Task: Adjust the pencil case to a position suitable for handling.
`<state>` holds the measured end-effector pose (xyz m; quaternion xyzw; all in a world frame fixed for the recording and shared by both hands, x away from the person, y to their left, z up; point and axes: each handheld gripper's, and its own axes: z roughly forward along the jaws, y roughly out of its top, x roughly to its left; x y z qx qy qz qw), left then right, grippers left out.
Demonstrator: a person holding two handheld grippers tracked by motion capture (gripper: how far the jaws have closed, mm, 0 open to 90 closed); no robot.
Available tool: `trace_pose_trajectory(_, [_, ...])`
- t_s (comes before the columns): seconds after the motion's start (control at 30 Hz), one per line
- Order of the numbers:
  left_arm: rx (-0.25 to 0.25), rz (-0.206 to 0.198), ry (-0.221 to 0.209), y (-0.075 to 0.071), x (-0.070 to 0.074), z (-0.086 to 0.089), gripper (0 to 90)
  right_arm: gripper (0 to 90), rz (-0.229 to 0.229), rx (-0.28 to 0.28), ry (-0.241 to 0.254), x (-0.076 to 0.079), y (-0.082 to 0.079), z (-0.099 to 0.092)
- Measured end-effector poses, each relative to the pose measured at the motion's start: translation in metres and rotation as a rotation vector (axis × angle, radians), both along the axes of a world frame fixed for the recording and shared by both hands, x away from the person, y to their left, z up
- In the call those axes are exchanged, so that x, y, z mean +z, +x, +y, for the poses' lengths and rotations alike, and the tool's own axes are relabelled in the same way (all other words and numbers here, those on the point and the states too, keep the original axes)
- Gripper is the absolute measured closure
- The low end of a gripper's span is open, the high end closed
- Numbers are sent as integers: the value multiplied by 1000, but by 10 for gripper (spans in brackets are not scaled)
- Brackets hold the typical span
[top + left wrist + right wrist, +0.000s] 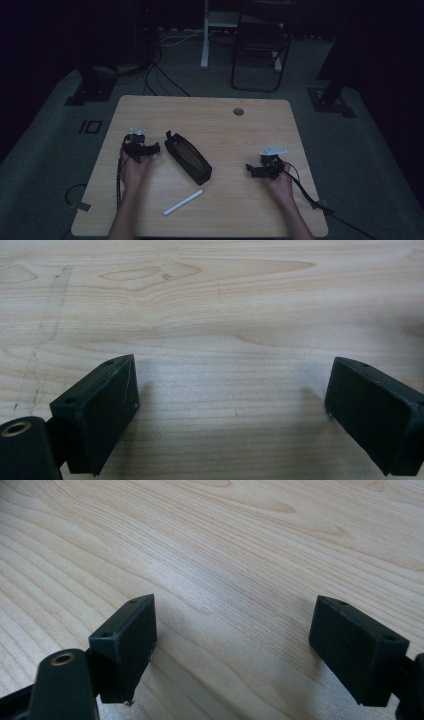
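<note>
The biggest thing is the wooden table [235, 200]. In the middle of it lies a black pencil case [188, 157], open along the top, lying slanted. Everything else is placed here by that pencil case.

The left gripper [152, 148] rests on the table just beside the pencil case, near its far end. In the left gripper view its two black jaws stand wide apart, and there is just bare wood [220, 315] between them. It holds nothing.

The right gripper [250, 169] sits well apart from the pencil case, on the other side. Its jaws are spread wide too, and the right gripper view shows plain wood [225, 555] between them. It holds nothing as well.

The smallest thing is a white pen [183, 202]. It lies near the pencil case, on the side closer to the person, and it does not touch the case.

It looks like the job is to put the pen into the pencil case. To do it well, one gripper should come down over the middle of the pen, with a jaw on each side, and close softly so the pen does not roll away. The left gripper could hold the case steady. Then the pen should be turned to line up with the long opening and slid in end first.
</note>
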<state>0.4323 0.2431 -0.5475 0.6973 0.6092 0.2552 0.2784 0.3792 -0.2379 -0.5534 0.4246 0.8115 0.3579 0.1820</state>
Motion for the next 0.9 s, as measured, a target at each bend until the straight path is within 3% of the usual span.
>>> trace_pose_trajectory(0.27, [-71,21,6,-8,4,9,201,203,0,-9,2,0,-2,-1])
trace_pose_trajectory(0.3, [-84,27,6,-10,6,11,201,221,-2,-10,4,0,-2,-1])
trace_pose_trajectory(0.43, [-100,54,6,-13,11,14,359,316,-13,-17,9,1,-6,-3])
trace_pose_trajectory(0.57, [-117,74,13,-15,13,15,376,407,2,-41,4,4,-7,-3])
trace_pose_trajectory(0.67, [-120,85,13,-16,14,15,452,419,11,-41,10,5,-8,-3])
trace_pose_trajectory(0.7, [-121,93,-6,-17,16,16,452,422,17,-42,16,5,-9,-2])
trace_pose_trajectory(0.87, [-130,65,-25,-21,23,15,469,416,-6,-24,21,12,-15,6])
trace_pose_trajectory(0.9, [-134,40,-30,-24,30,14,469,412,-9,-23,25,14,-16,7])
